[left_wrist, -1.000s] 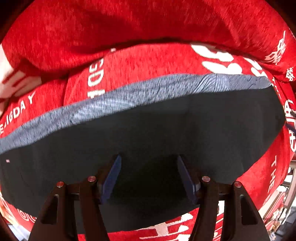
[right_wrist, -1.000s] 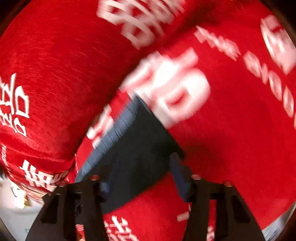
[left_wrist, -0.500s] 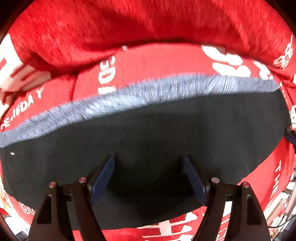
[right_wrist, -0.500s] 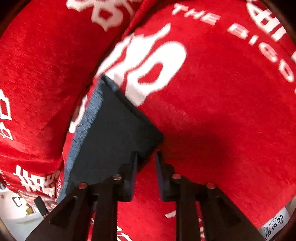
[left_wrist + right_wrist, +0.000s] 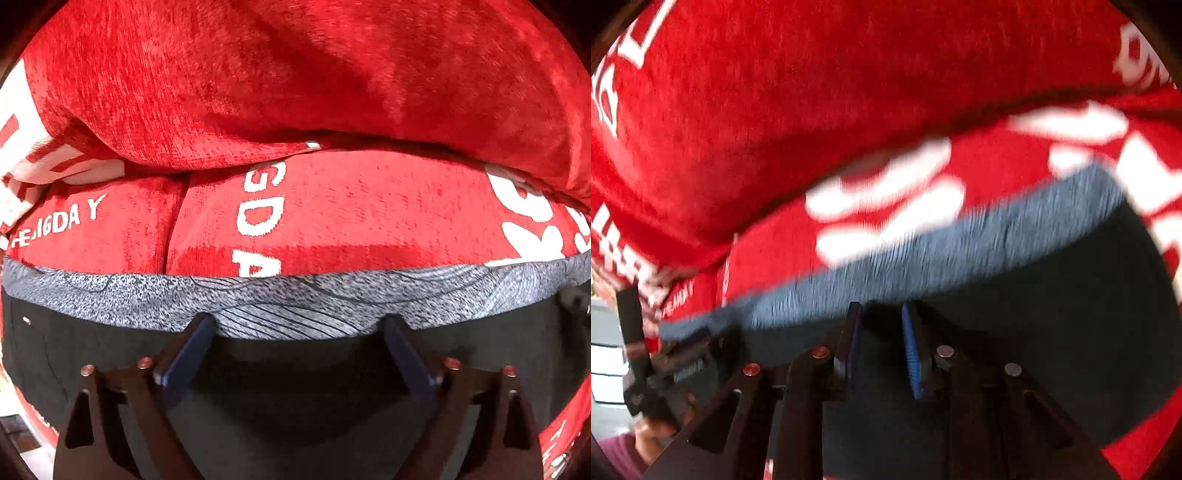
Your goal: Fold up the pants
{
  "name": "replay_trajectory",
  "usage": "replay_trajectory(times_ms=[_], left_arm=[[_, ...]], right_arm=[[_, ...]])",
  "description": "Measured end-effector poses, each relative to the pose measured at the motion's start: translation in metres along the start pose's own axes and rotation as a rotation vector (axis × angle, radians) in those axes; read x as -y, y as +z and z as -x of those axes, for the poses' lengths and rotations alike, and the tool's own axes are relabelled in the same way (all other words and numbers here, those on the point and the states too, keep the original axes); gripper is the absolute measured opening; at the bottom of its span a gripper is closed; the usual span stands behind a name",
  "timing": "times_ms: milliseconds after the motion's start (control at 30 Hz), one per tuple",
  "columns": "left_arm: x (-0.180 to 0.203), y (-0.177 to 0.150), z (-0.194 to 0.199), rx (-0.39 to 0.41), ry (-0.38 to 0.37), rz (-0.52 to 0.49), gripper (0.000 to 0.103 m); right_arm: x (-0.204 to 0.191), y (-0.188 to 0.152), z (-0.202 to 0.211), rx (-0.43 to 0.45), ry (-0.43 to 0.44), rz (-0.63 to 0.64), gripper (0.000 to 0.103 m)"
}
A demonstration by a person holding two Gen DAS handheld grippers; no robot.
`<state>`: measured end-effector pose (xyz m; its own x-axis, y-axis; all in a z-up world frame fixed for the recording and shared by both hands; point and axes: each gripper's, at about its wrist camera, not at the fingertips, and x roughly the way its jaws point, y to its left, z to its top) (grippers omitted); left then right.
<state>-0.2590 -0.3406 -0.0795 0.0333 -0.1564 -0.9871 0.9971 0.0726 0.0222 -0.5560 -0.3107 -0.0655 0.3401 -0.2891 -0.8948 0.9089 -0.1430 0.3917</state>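
Since half a second ago: left gripper (image 5: 295, 343) pushed forward, tips now at the grey waistband (image 5: 332, 299) rather than mid-fabric, fingers spread wide over cloth, nothing pinched. Right gripper (image 5: 881, 332) swung over the pants (image 5: 1034, 332), fingers drawn close with a narrow gap; pinch on cloth not discernible, view blurred. One pair of dark pants, flat on one fuzzy red blanket (image 5: 332, 206) with white lettering. Two grippers, blue ribbed pads.
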Motion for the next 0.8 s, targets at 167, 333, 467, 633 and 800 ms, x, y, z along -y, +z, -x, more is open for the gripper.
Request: replay_trajectory(times_ms=[167,333,467,633,800], left_arm=[[-0.025,0.007,0.012,-0.003,0.050,0.012,0.096],[-0.067,-0.008,0.036,-0.001,0.070,0.013,0.096],[-0.108,-0.036,0.050,-0.018,0.106,0.005,0.096],[-0.179,-0.067,0.062,-0.002,0.166,0.007,0.096],[-0.278,-0.080,0.044,0.021,0.276,0.048,0.096]], right_arm=[[0.043,0.010,0.021,0.031,-0.048,-0.147,0.026],[0.051,-0.023,0.051,0.005,0.058,-0.231,0.047],[0.009,-0.073,0.052,-0.059,0.236,-0.234,0.055],[-0.066,-0.137,0.017,-0.244,0.426,-0.198,0.055],[-0.136,-0.191,-0.052,-0.376,0.558,-0.246,0.055]])
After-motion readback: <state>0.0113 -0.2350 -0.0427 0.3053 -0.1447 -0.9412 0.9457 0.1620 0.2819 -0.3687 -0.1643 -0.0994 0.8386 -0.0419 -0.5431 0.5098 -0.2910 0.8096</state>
